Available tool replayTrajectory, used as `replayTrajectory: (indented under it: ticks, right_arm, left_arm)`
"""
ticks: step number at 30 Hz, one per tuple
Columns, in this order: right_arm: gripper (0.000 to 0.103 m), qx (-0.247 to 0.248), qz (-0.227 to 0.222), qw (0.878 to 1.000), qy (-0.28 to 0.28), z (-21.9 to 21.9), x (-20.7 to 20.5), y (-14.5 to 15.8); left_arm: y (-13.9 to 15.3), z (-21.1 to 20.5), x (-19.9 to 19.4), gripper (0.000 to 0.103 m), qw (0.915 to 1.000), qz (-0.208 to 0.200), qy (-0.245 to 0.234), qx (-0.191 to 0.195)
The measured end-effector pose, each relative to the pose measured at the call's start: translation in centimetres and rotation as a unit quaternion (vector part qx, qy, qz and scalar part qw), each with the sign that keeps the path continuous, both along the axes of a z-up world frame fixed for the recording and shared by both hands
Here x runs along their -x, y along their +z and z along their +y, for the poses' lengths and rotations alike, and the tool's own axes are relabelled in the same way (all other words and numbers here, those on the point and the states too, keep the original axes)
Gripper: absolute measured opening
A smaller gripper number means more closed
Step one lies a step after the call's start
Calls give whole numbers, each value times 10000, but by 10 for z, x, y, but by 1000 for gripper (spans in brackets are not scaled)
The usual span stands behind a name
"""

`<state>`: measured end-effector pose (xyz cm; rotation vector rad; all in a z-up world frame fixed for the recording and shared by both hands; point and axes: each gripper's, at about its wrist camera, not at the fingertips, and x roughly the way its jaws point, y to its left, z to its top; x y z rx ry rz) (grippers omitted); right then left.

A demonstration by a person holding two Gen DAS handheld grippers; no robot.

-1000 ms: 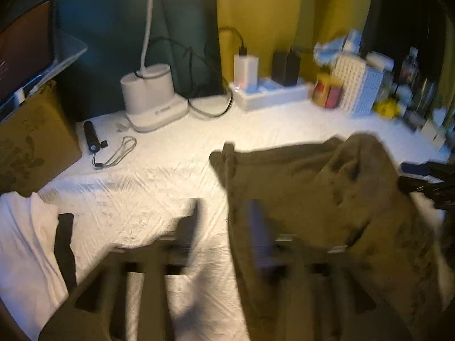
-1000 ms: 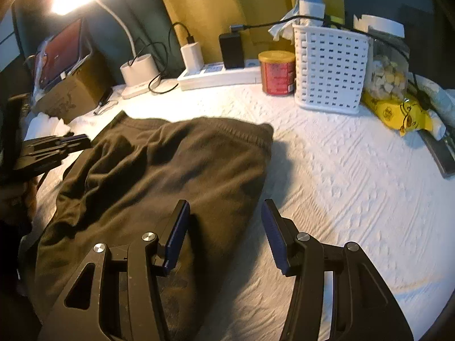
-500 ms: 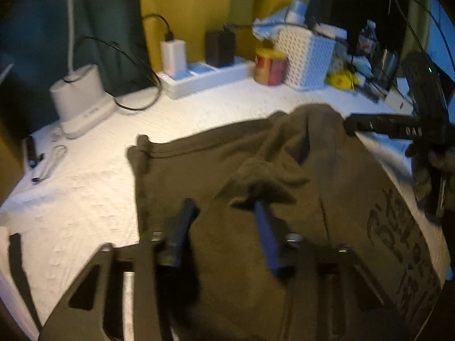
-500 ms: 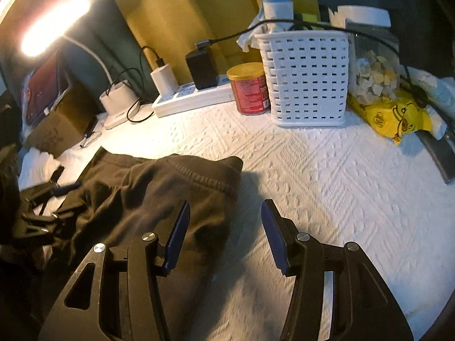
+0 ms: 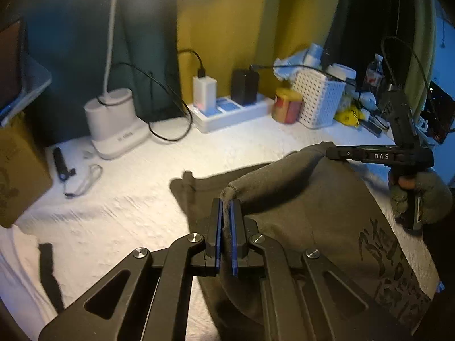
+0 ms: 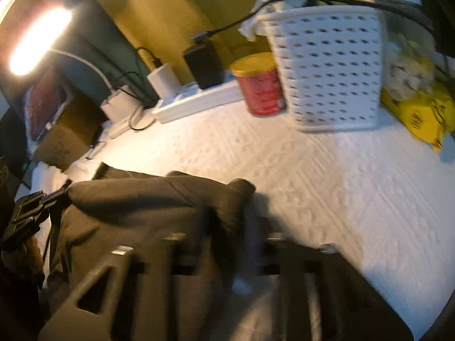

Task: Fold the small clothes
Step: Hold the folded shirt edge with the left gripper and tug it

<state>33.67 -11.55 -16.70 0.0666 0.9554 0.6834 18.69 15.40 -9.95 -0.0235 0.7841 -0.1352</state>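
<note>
A dark olive garment (image 5: 312, 213) with black lettering lies on the white textured bedcover (image 5: 128, 213). My left gripper (image 5: 226, 207) is shut on a raised fold at the garment's near edge. The cloth rises in a ridge from there to my right gripper (image 5: 331, 152), which a gloved hand (image 5: 421, 196) holds at the far right. In the blurred right wrist view, the right gripper (image 6: 233, 216) has the garment's corner (image 6: 239, 190) between its closing jaws. The left gripper (image 6: 64, 189) pinches the garment's other end at the left.
Along the back stand a white lamp base (image 5: 113, 122), a power strip (image 5: 230, 113) with chargers, a red can (image 5: 285, 105) and a white basket (image 5: 318, 99). A cardboard box (image 5: 20, 170) and a white cloth (image 5: 11, 270) sit left. A yellow packet (image 6: 421, 113) lies right.
The left gripper's jaws came together on the garment's fold. The right gripper's jaws narrowed around the garment's corner as it moved. The cloth between the two has lifted into a ridge.
</note>
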Motion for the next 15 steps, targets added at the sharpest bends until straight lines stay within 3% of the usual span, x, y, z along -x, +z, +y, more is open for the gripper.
replayTrajectory:
  ticks: [3,7,15]
  right_arm:
    - [15,1,-212,9997,108,8,0,10]
    - [14,82,-491,9985,207,18,-1,21]
    - [14,501,-565,9962,439,43,-4,7]
  left_arm:
    - [3,6,-2,4,9999,-86,77,-45]
    - [-9,15,-11,4,9998,140,124,-97]
    - [-35,24,-3,4,9981,554,279,-69]
